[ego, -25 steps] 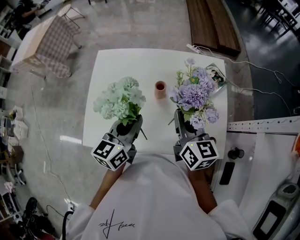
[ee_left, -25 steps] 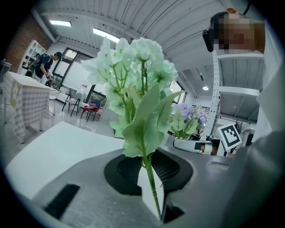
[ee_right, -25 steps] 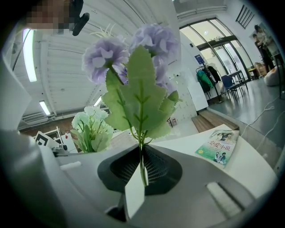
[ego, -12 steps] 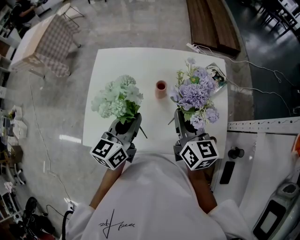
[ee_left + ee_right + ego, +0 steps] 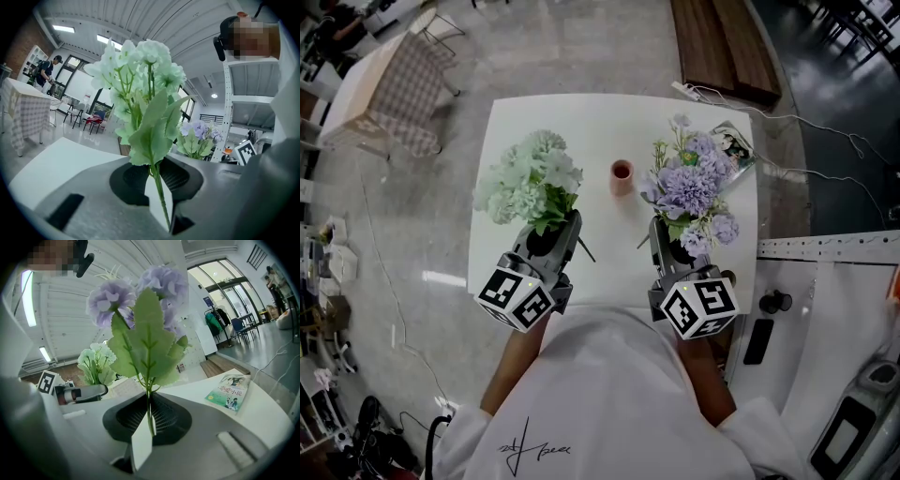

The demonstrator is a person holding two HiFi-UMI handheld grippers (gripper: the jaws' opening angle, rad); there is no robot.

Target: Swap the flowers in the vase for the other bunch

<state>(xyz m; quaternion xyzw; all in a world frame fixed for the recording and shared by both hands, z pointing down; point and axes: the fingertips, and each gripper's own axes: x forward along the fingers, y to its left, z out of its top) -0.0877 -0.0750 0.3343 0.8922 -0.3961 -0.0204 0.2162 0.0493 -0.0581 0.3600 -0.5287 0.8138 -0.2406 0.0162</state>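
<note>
Above the near edge of the white table (image 5: 581,122), the left gripper (image 5: 551,236) pinches the pale green bunch (image 5: 530,183) by its stem, the right gripper (image 5: 672,246) likewise the purple bunch (image 5: 689,187); the small pink vase (image 5: 622,176) stands between them, farther off.

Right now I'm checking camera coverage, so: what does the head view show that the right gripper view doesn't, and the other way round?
Head view only: the marker cube on the right gripper. Right gripper view only: the stem of the purple bunch clamped between its jaws, and a ceiling strip light. Both: the purple bunch, the green bunch, the booklet and the white table.
</note>
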